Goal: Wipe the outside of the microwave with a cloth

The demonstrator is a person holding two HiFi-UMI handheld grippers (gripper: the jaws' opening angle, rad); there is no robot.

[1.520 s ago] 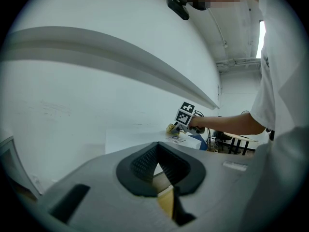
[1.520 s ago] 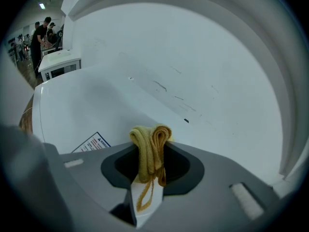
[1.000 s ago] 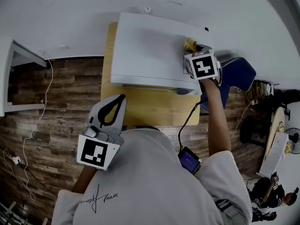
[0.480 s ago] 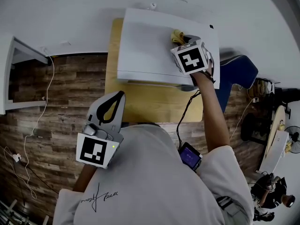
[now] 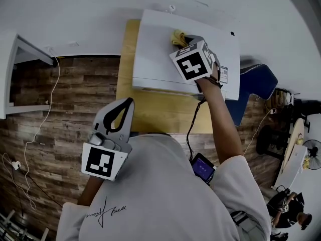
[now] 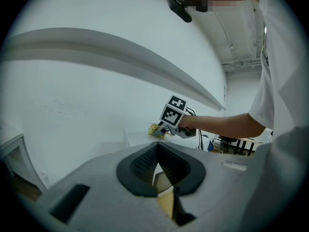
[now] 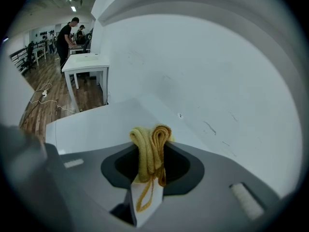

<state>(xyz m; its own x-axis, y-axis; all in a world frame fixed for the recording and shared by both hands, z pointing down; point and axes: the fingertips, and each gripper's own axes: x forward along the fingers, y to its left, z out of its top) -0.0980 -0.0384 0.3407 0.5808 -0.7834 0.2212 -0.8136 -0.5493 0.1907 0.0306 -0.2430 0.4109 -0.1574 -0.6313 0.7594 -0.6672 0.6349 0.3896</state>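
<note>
The white microwave (image 5: 160,54) stands on a wooden table (image 5: 160,112) against the wall. My right gripper (image 5: 181,40) is shut on a bunched yellow cloth (image 5: 176,37) and holds it on the microwave's top, near the back edge. In the right gripper view the cloth (image 7: 150,151) is pinched between the jaws over the white top (image 7: 91,127). My left gripper (image 5: 120,115) hangs low near the person's chest, its jaws closed with nothing in them. The left gripper view shows the right gripper (image 6: 166,128) and the cloth (image 6: 155,129) far off on the microwave.
A blue chair (image 5: 253,84) stands right of the table. White shelving (image 5: 20,79) is at the left, with cables (image 5: 42,129) trailing over the wood floor. A white table (image 7: 87,64) and people stand far off in the right gripper view.
My right gripper has slid the yellow cloth leftward across the microwave's top, from its right side toward the middle back. The left gripper has stayed put.
</note>
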